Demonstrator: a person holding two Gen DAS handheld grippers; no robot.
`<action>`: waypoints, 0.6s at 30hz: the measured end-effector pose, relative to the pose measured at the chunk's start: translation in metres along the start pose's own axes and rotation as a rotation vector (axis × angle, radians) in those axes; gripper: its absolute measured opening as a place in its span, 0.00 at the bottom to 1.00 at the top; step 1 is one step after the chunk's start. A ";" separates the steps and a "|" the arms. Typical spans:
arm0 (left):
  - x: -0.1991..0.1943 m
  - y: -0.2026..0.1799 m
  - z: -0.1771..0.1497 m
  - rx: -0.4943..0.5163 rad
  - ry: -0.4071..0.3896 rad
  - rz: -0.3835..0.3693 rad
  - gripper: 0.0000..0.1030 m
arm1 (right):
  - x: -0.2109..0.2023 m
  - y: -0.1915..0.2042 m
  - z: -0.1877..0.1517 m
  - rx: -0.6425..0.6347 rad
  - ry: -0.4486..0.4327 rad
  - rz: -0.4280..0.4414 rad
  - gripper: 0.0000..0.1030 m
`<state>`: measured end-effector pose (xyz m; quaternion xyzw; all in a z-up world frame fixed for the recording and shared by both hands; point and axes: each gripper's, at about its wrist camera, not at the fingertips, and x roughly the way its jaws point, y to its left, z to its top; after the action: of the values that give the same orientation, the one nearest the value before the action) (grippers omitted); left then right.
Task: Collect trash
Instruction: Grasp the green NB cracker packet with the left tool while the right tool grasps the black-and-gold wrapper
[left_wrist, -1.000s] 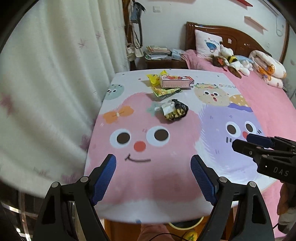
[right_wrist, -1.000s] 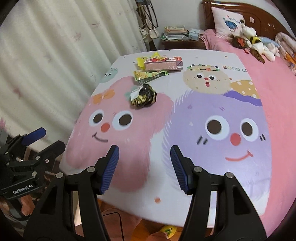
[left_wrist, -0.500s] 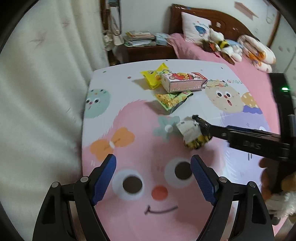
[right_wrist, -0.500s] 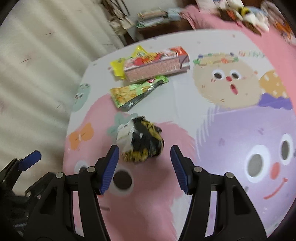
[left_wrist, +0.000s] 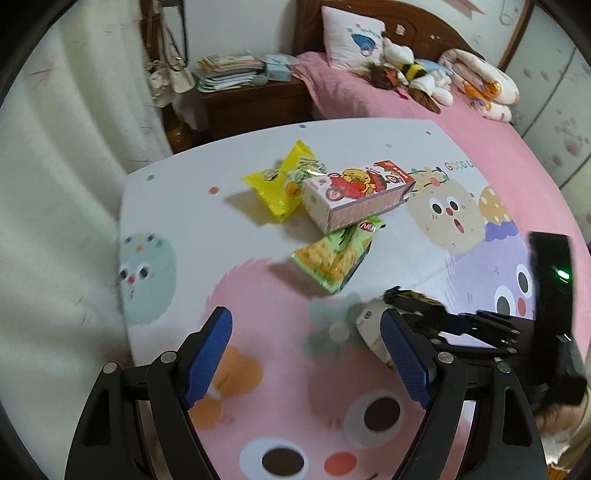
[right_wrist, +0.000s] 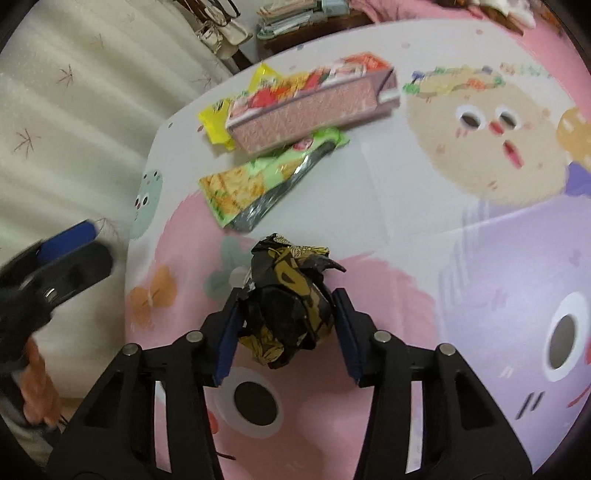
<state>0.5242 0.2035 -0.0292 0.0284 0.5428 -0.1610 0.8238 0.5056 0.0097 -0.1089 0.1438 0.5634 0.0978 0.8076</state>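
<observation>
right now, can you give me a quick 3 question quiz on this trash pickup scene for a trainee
1. True or false: the right gripper has the crumpled black and gold wrapper between its fingers.
2. Which item lies partly on top of the green snack packet? A) the yellow packet B) the pink box C) a bottle
3. Fill in: the left gripper is ____ and holds nothing.

Key: 1 true; 2 B; 3 open
</observation>
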 end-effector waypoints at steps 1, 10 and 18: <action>0.005 -0.002 0.004 0.004 0.007 -0.005 0.82 | -0.004 -0.003 0.002 0.011 -0.018 -0.005 0.42; 0.079 -0.030 0.042 0.076 0.098 -0.020 0.82 | -0.024 -0.049 0.014 0.185 -0.117 -0.048 0.42; 0.138 -0.053 0.056 0.139 0.193 0.018 0.51 | -0.031 -0.070 0.002 0.222 -0.124 -0.046 0.42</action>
<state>0.6081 0.1086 -0.1244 0.1058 0.6068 -0.1874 0.7652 0.4964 -0.0663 -0.1051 0.2250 0.5231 0.0072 0.8220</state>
